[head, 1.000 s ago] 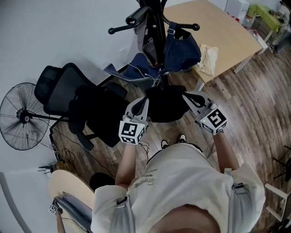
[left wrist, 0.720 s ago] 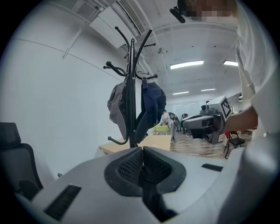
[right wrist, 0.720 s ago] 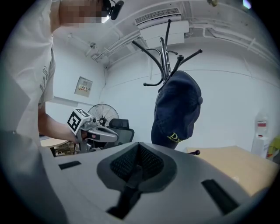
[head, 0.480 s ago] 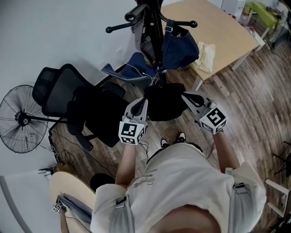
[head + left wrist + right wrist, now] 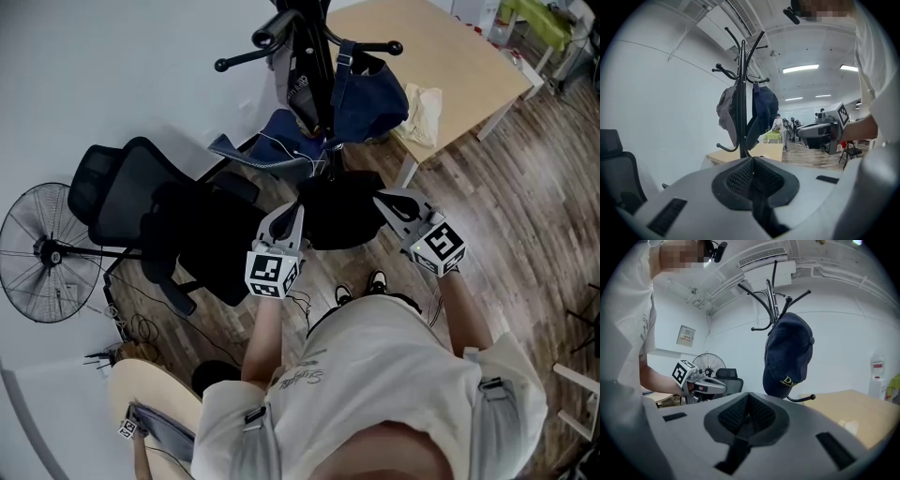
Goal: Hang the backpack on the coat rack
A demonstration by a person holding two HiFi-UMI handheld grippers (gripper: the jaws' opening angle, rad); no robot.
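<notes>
A black coat rack (image 5: 315,66) stands by the wall. A navy backpack (image 5: 375,98) hangs from one of its hooks, and a grey item (image 5: 298,89) hangs on the other side. The left gripper view shows the rack (image 5: 741,93) with the navy backpack (image 5: 762,112) to the right of the pole. In the right gripper view the backpack (image 5: 787,352) hangs straight ahead. My left gripper (image 5: 294,208) and right gripper (image 5: 384,200) hover over the rack's round base, a little short of the pole. Both are shut with nothing in them, as the gripper views show for the left (image 5: 752,161) and the right (image 5: 749,399).
A black office chair (image 5: 159,211) stands left of the rack, with a floor fan (image 5: 47,253) beyond it by the white wall. A wooden table (image 5: 441,56) with a cream cloth (image 5: 424,117) is at the right. Blue fabric (image 5: 272,150) lies low behind the rack's base (image 5: 337,225).
Both grippers keep their places and stay shut. Only the head view has shifted slightly.
</notes>
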